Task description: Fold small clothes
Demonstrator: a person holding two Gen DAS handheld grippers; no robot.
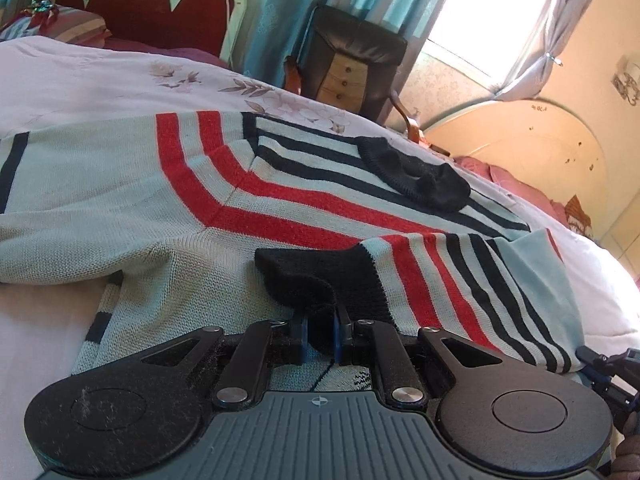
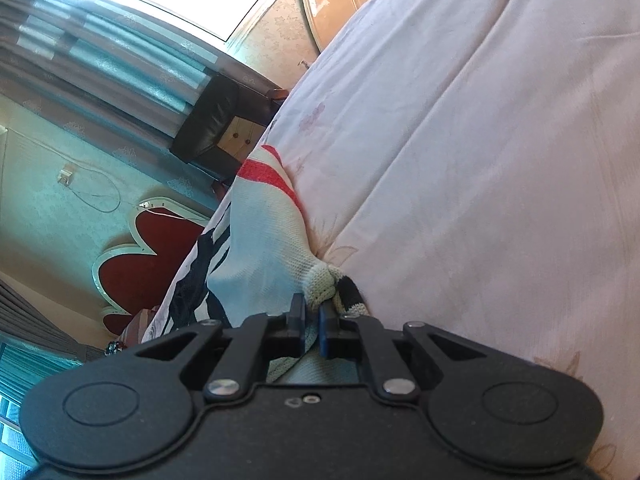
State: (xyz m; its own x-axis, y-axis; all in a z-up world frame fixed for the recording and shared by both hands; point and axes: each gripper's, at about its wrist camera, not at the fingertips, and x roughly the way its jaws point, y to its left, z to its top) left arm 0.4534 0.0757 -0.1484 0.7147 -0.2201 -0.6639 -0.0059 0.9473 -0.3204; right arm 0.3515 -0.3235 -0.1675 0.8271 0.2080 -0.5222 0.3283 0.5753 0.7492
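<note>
A small white knit sweater point(image 1: 132, 184) with red and navy stripes lies spread on the bed. Its dark collar point(image 1: 412, 176) shows at the far right. My left gripper point(image 1: 320, 312) is shut on the black cuff point(image 1: 316, 280) of a striped sleeve folded over the sweater's body. In the right wrist view my right gripper point(image 2: 313, 308) is shut on a bunched white edge of the sweater point(image 2: 264, 240), low against the bedsheet. The right gripper also peeks into the left wrist view point(image 1: 612, 364) at the right edge.
The bed is covered by a pale pink floral sheet point(image 2: 480, 160). A red scalloped headboard point(image 1: 160, 0) and a striped pillow point(image 1: 60, 26) stand at the far left. A dark armchair point(image 1: 352, 60), a curtained window point(image 1: 492, 12) and a peach footboard point(image 1: 532, 140) lie beyond.
</note>
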